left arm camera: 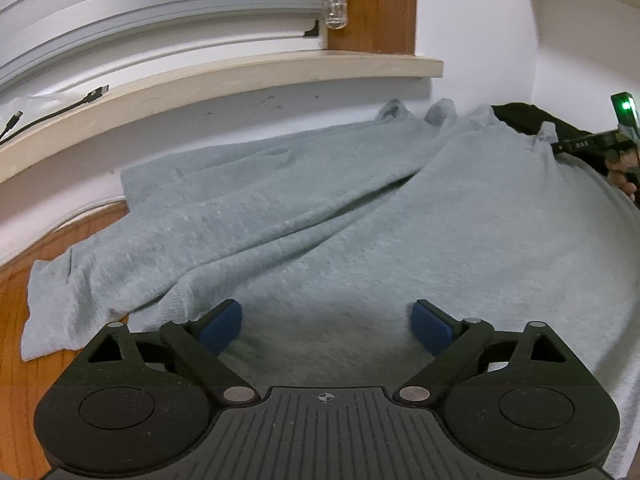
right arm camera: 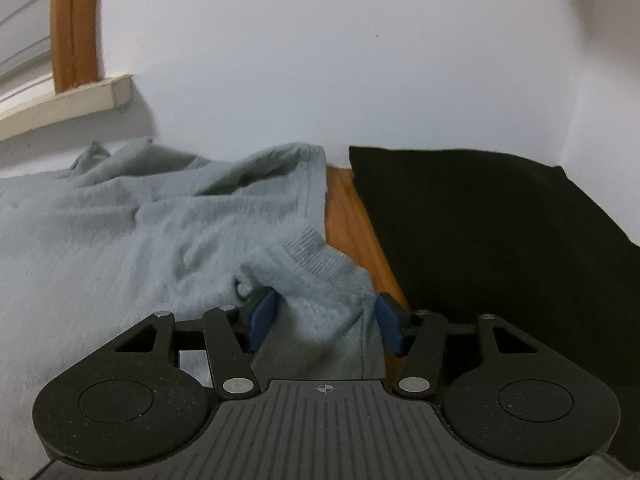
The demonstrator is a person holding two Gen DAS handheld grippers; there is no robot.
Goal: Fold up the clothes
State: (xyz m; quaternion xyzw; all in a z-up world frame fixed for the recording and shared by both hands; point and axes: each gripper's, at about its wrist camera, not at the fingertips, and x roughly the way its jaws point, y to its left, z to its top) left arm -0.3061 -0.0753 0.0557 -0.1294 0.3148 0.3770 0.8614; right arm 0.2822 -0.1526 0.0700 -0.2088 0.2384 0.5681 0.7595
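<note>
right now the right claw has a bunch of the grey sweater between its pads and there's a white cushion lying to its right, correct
Not quite: the cushion is black, not white, as the right wrist view shows. The rest holds: the right claw has a bunch of the grey sweater between its pads.

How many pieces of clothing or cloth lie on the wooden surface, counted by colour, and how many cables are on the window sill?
Grey-green knitted sweater: 1
Black folded cloth: 1
Black cables on the window sill: 2 plug ends visible; whether they are one cable or two cannot be told
Total: 2 textiles, at least 1 cable
</note>
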